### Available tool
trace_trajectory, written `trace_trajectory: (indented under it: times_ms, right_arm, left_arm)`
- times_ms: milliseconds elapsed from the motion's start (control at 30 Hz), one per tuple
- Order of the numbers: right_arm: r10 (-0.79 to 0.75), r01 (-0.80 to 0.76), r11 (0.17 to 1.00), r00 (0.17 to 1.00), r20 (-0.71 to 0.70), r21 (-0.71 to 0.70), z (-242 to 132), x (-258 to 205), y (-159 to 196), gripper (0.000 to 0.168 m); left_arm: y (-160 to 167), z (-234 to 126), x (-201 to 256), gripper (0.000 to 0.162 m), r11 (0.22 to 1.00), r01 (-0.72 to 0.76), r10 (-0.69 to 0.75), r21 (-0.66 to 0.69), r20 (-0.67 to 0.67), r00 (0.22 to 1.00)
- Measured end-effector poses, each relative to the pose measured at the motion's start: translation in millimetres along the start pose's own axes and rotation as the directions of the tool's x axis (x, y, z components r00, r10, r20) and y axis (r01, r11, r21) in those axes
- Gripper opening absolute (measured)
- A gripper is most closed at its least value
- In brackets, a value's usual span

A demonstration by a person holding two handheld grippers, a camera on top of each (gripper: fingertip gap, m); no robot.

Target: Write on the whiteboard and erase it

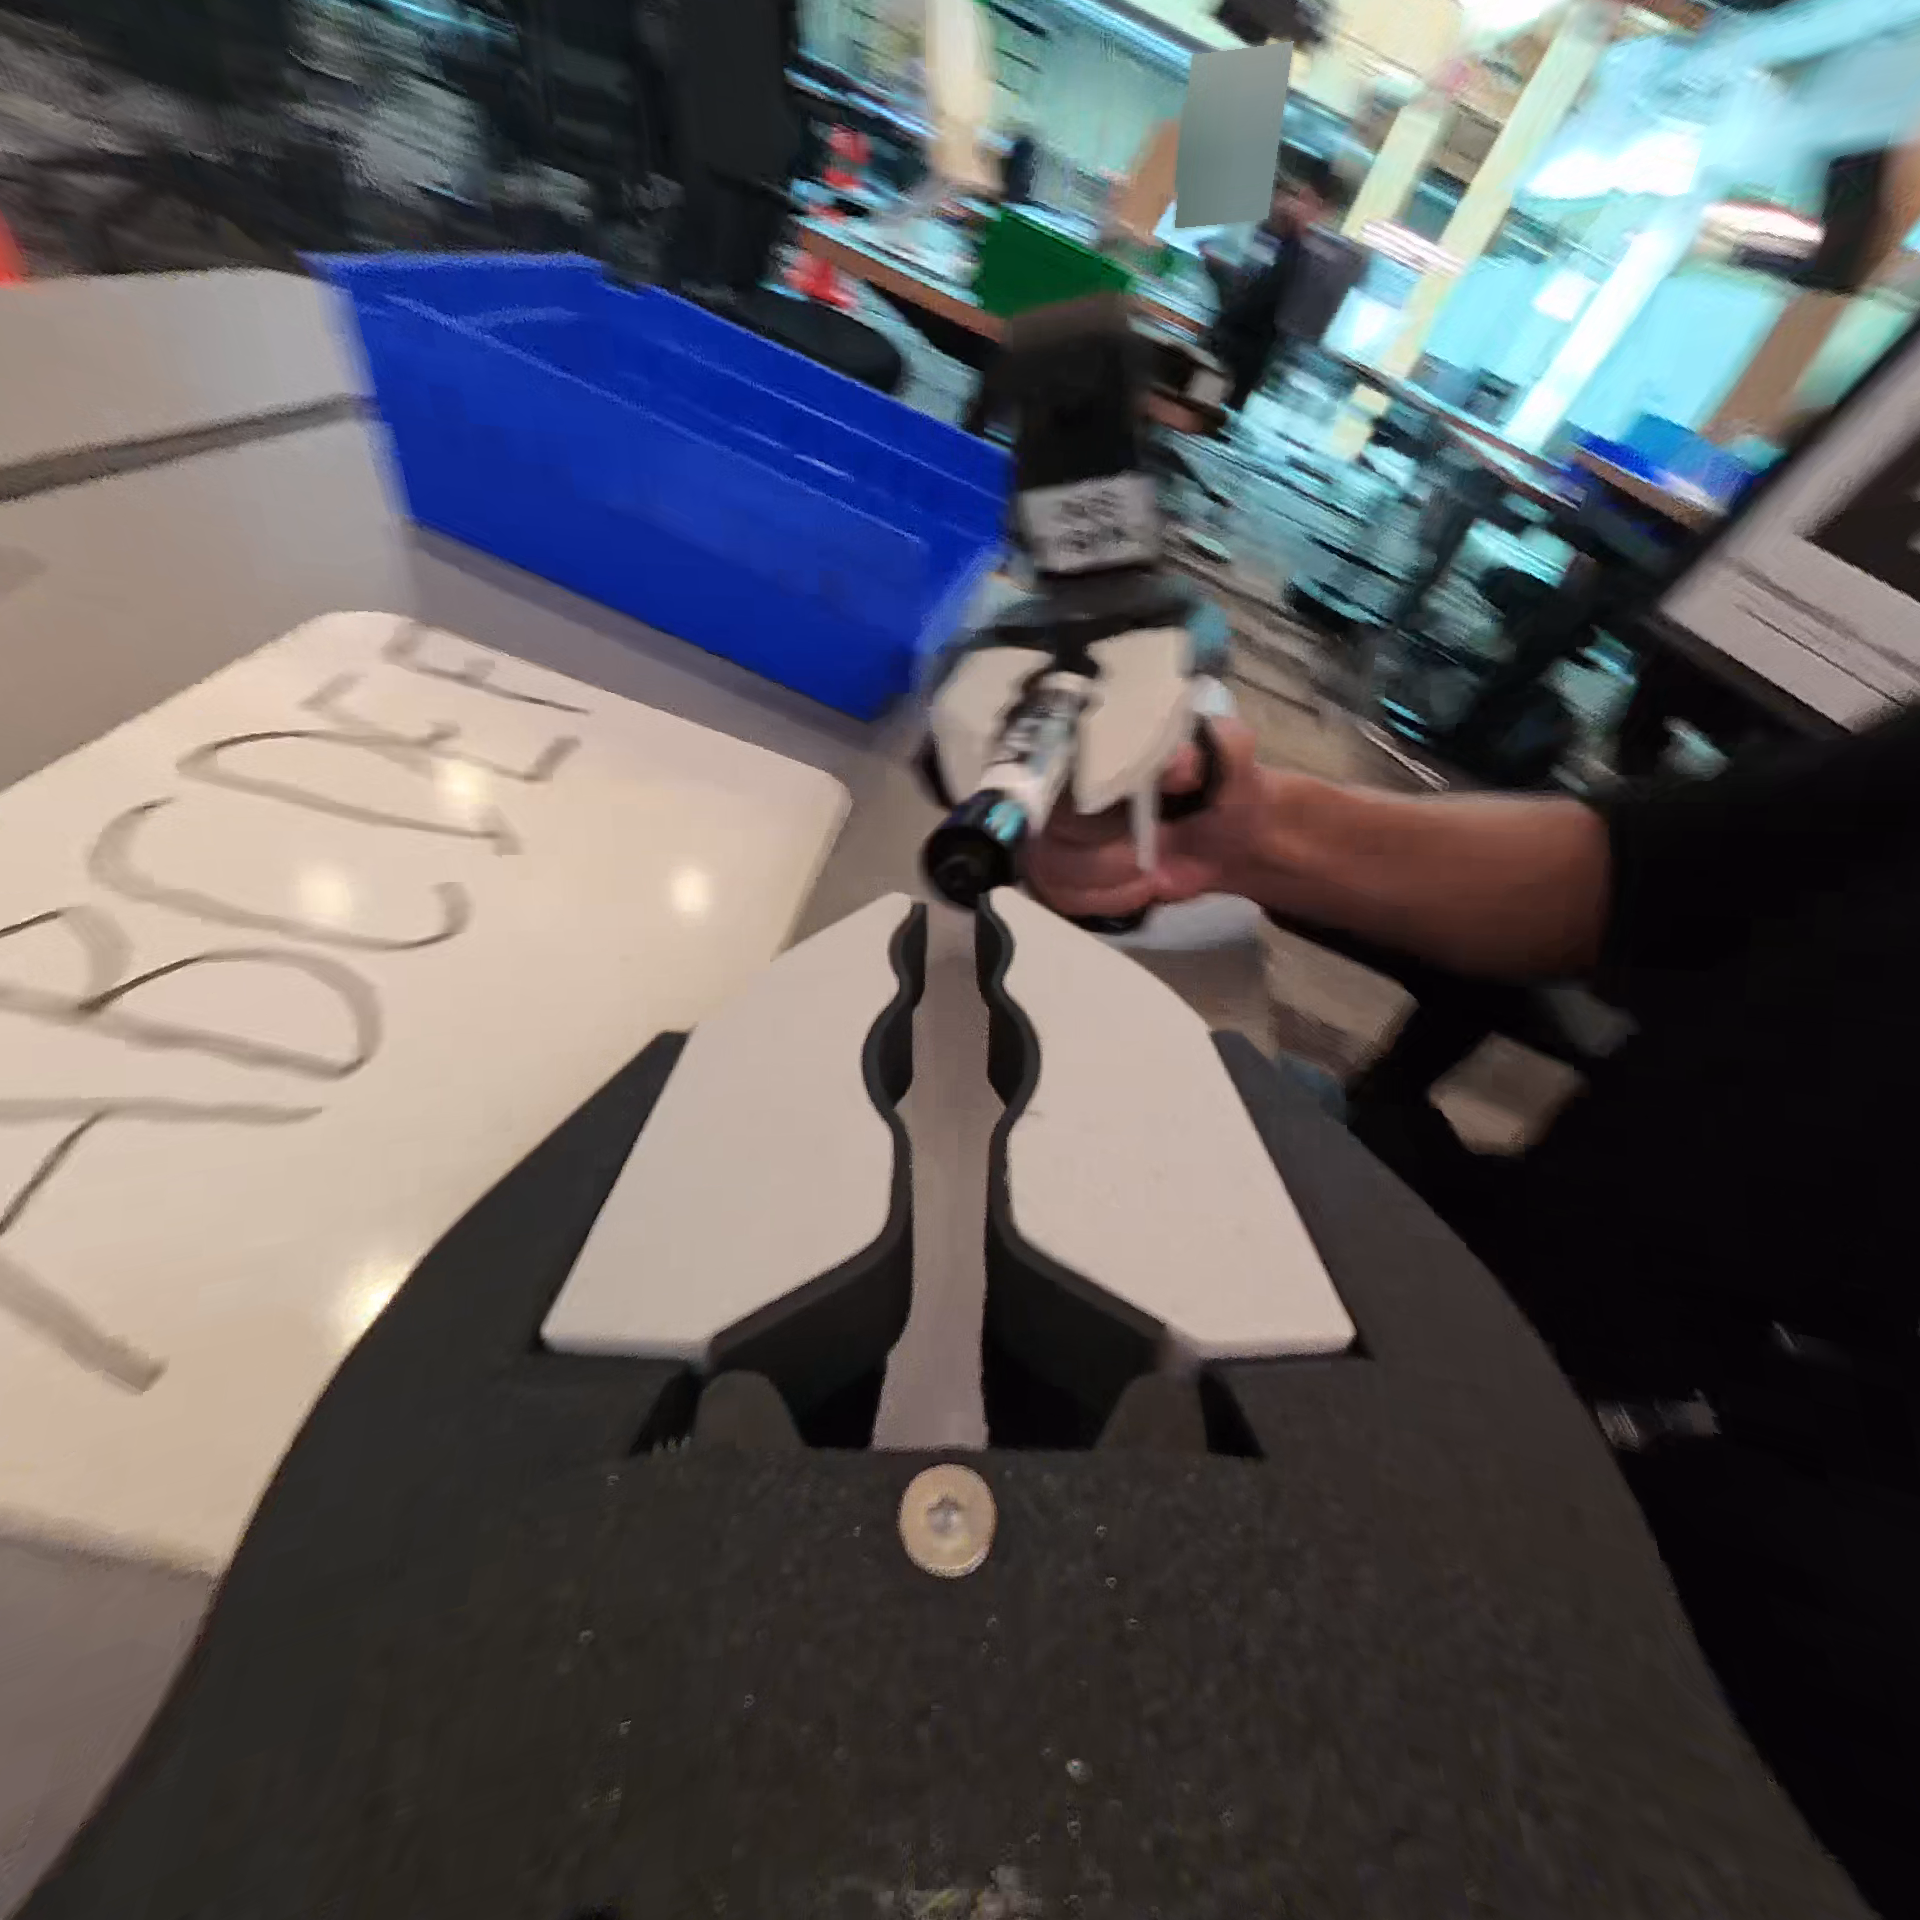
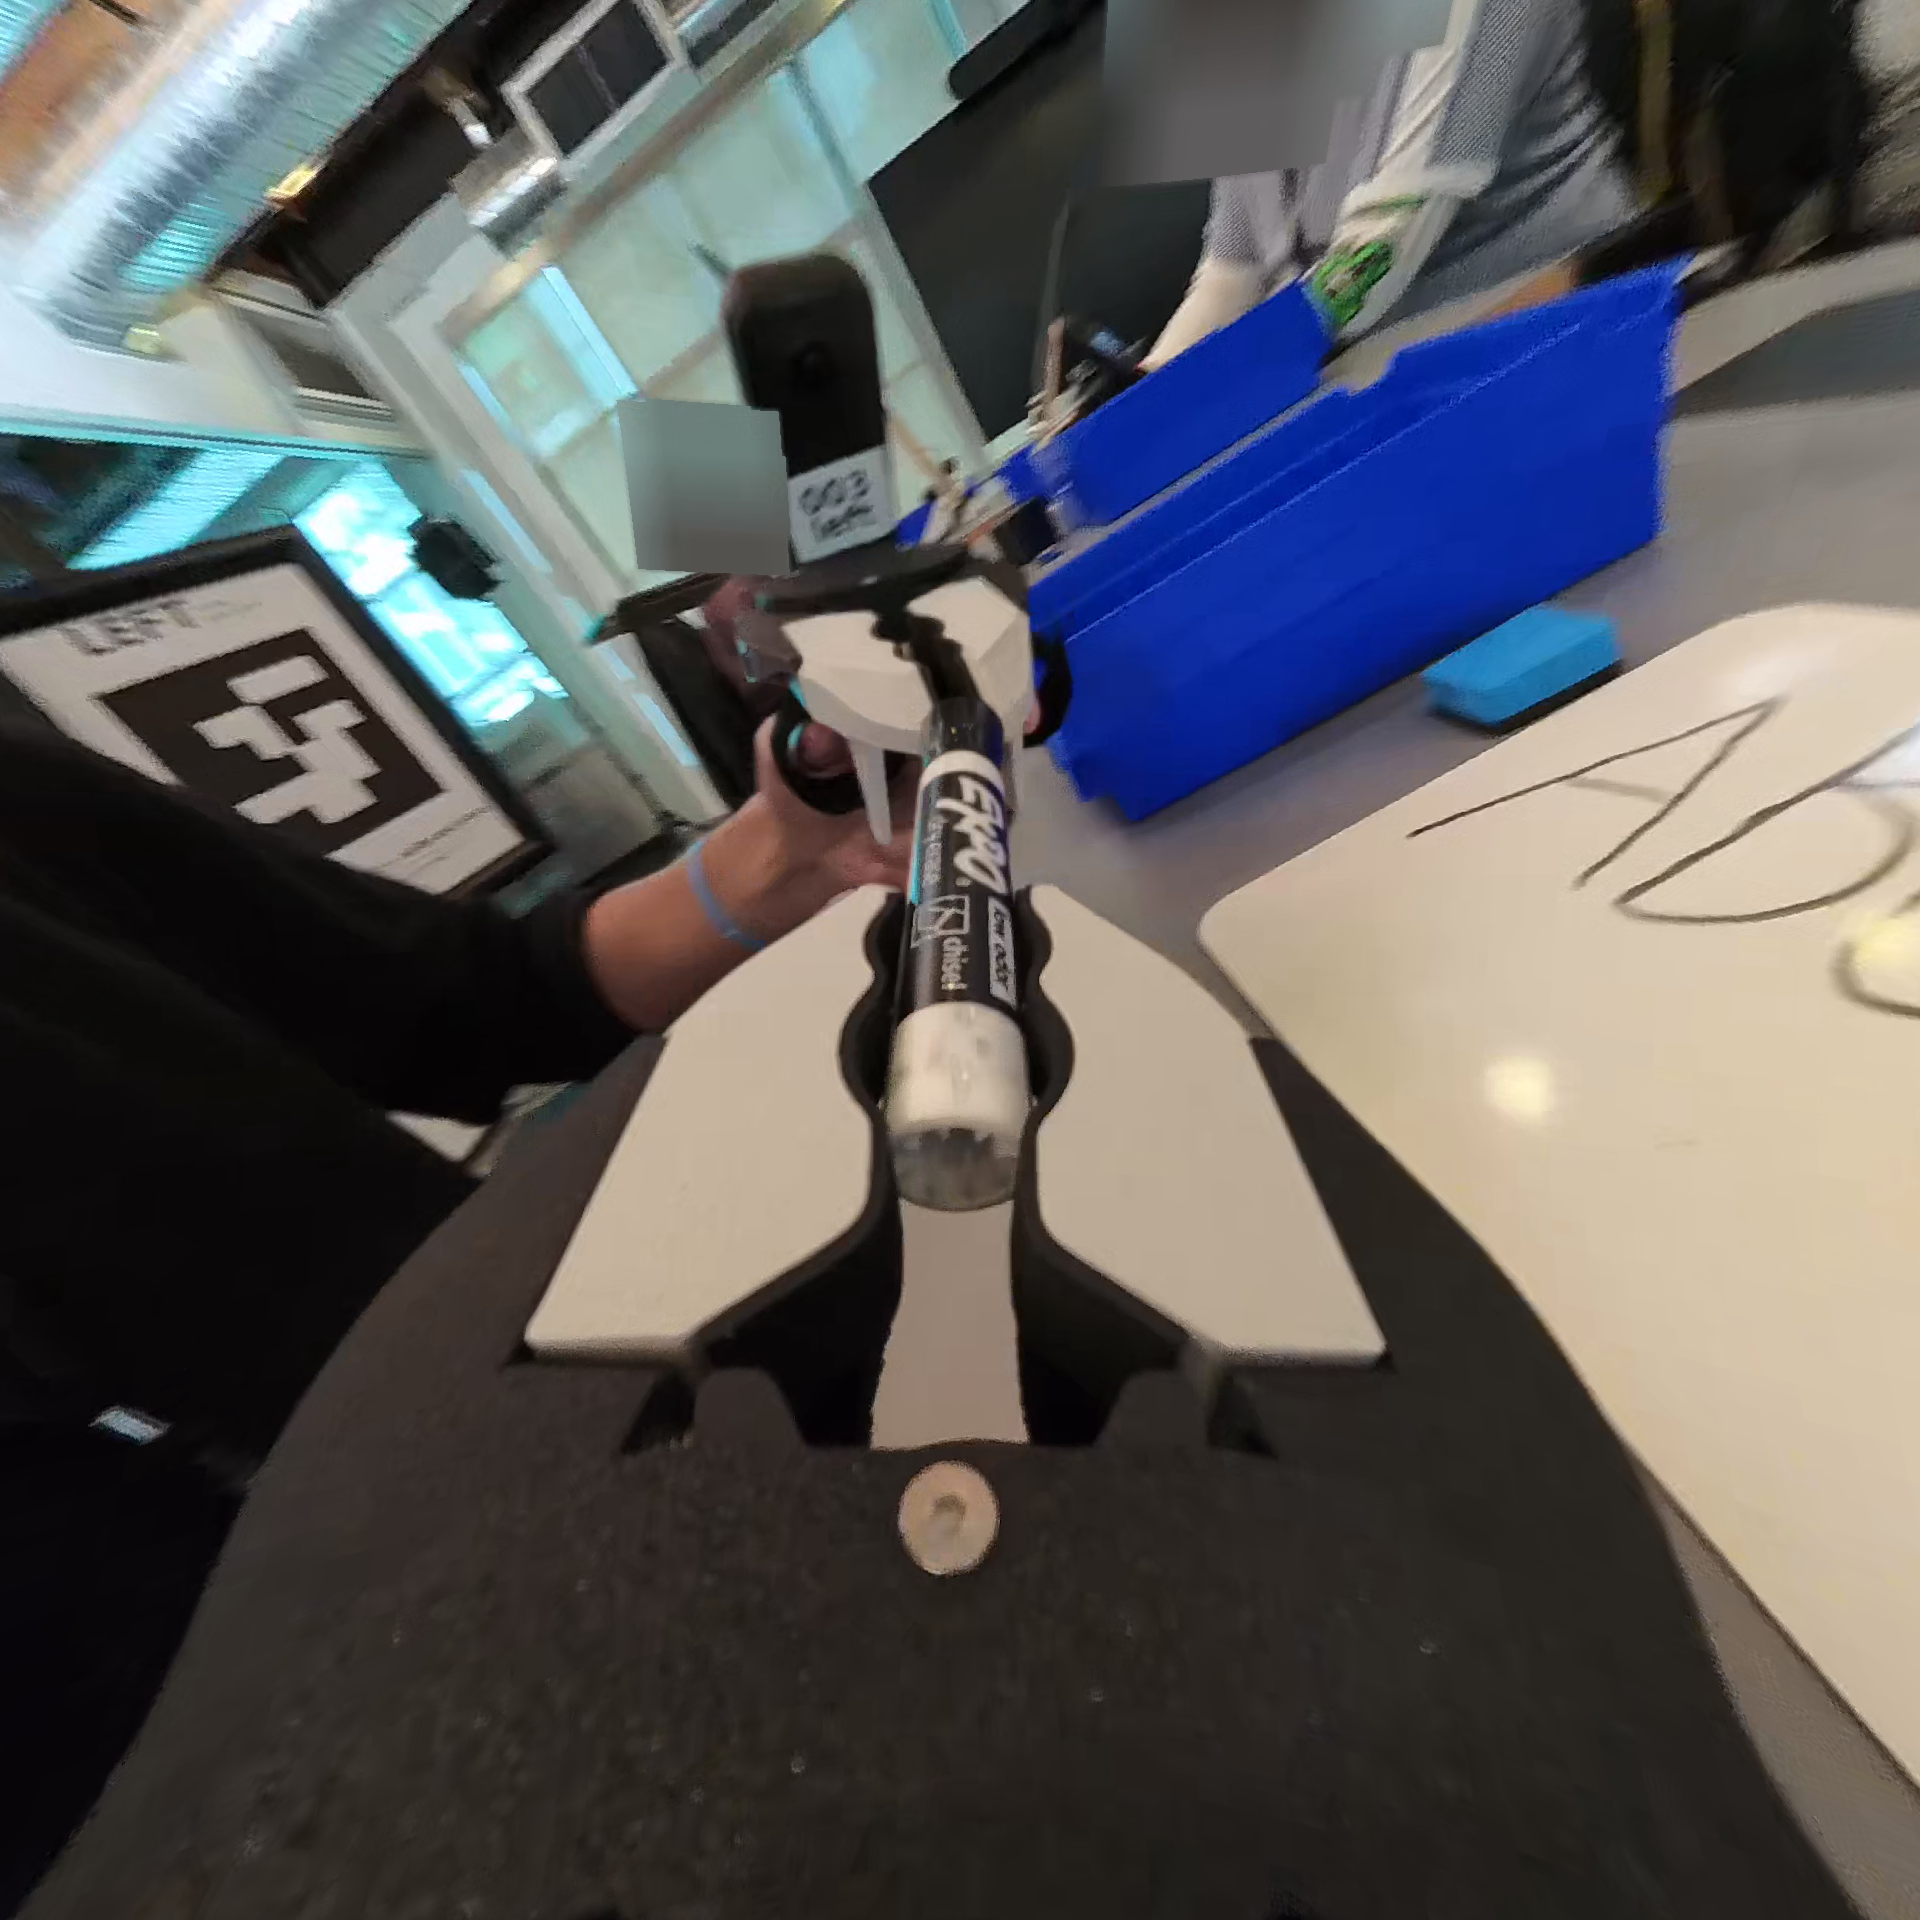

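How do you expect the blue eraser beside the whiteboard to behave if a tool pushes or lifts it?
The blue eraser is a low, flat block lying on the table, so it would probably slide rather than roll or tip. Its dark underside looks like felt, so it may drag a little. It looks like foam, so it is likely light and slightly squashy.

Grey table [image 1: 177,488] carries a blue plastic bin [image 1: 665,468]; a second blue bin [image 2: 1184,436] sits behind it in the right wrist view. Framed black-and-white marker board [image 2: 270,727] stands at table edge. Background: blurred workbenches [image 1: 1455,436], green container [image 1: 1039,260], a standing person [image 1: 1278,291].
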State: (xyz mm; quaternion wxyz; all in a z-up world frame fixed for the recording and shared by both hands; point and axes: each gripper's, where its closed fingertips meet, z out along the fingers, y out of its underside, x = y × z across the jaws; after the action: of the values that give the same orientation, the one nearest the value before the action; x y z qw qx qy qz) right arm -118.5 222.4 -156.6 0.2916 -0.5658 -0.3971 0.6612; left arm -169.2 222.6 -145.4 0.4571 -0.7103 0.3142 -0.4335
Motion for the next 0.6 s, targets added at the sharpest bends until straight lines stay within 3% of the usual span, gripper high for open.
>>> trace_trajectory:
  times_ms: [67,167,200,333,600]
  right_arm:
    - [-0.068,0.069,0.998,0.993,-0.093,0.006,-6.5,-0.5,-3.5,0.019]
    - [-0.200,0.198,0.980,0.934,-0.296,-0.039,-22.0,15.9,-0.7,0.019]
    - [-0.226,0.221,0.974,0.909,-0.350,-0.056,-26.2,23.0,-0.4,0.019]
    - [-0.280,0.252,0.960,0.850,-0.447,-0.122,-32.3,41.6,5.2,0.019]
    - [-0.357,0.286,0.933,0.804,-0.475,-0.217,-31.8,49.3,14.5,0.019]
  left_arm:
    - [0.8,-15.5,-21.9,0.028,0.994,0.074,-0.091,0.083,0.224,0.970]
    - [39.7,-45.4,-54.0,0.045,0.977,0.139,-0.205,0.159,0.550,0.809]
    - [52.8,-49.0,-56.7,0.052,0.979,0.137,-0.203,0.153,0.602,0.772]
    - [62.7,-46.0,-60.1,0.064,0.997,0.076,-0.070,0.022,0.694,0.716]
    - [62.3,-44.0,-56.6,0.062,0.998,0.062,-0.056,0.015,0.672,0.739]
